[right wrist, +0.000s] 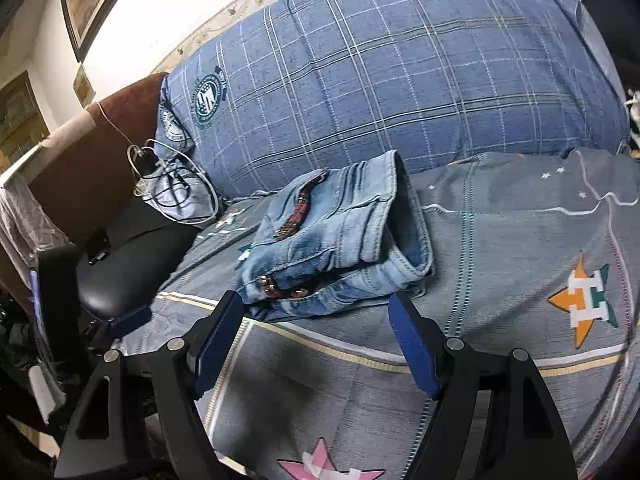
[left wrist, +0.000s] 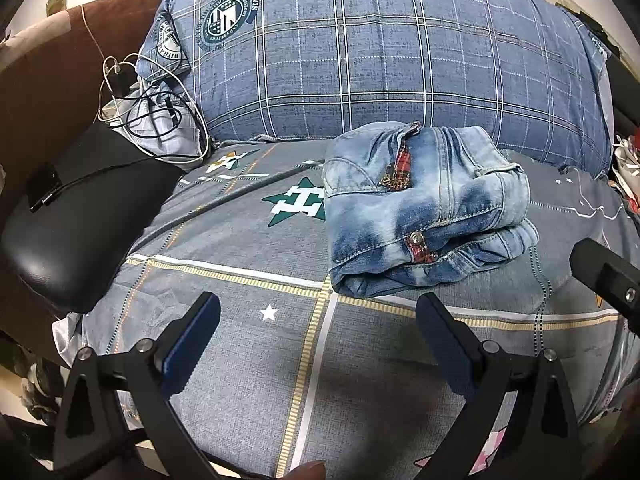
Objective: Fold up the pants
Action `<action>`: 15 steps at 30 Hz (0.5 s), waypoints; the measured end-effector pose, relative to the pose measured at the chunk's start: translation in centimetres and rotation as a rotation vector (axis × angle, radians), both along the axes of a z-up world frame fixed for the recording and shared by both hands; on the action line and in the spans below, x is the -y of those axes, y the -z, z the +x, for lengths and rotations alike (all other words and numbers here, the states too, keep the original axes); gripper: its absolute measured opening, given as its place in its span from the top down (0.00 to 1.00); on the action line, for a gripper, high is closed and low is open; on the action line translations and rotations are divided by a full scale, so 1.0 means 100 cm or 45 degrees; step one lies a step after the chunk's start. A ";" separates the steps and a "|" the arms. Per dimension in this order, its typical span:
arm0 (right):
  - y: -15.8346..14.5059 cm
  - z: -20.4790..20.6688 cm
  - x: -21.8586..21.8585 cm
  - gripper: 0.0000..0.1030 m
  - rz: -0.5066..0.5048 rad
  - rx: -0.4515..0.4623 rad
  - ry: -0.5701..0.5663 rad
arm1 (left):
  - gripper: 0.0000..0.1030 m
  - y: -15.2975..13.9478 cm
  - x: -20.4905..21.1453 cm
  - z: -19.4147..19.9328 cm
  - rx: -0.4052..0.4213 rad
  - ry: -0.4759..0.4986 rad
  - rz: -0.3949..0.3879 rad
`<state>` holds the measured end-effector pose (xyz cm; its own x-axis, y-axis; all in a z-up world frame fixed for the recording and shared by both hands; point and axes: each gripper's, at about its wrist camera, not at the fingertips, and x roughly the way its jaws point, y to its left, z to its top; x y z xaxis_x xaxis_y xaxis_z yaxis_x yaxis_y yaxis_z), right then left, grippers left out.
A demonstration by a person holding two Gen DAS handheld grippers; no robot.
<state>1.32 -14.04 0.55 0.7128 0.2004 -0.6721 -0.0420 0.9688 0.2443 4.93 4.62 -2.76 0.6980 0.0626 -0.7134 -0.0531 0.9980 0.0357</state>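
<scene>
A: Start at the grippers. What are they doing?

B: The left gripper (left wrist: 318, 312) has its jaws spread wide with nothing between them, only bedsheet (left wrist: 240, 380) below. The right gripper (right wrist: 316, 310) is the same: jaws apart, empty, its tips just short of the jeans' near edge.

A: And the jeans?

B: The jeans (left wrist: 424, 204) lie on the sheet as a compact, layered bundle, waistband and rivets toward the cameras, just in front of the big plaid pillow (left wrist: 380, 52). Neither gripper touches them.

A: Why hold off like that?

B: My guess is the folding is finished or nearly so. The bundle sits squarely by itself, so wide jaws suit a release. The top layer bulges at the right side in the right view, so one more press could flatten it.

A: Anything nearby to mind?

B: A tangle of cables (left wrist: 156, 108) and a black cushion (left wrist: 80, 220) lie to the left, well apart from the jeans.
</scene>
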 end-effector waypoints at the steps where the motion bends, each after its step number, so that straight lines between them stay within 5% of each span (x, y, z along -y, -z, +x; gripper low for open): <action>1: 0.000 0.000 0.000 0.26 -0.014 0.000 0.007 | 0.04 0.000 0.001 0.000 0.006 -0.002 0.007; 15: 0.000 -0.002 0.005 0.26 -0.016 -0.021 0.027 | 0.04 -0.001 0.005 -0.003 0.033 -0.005 0.019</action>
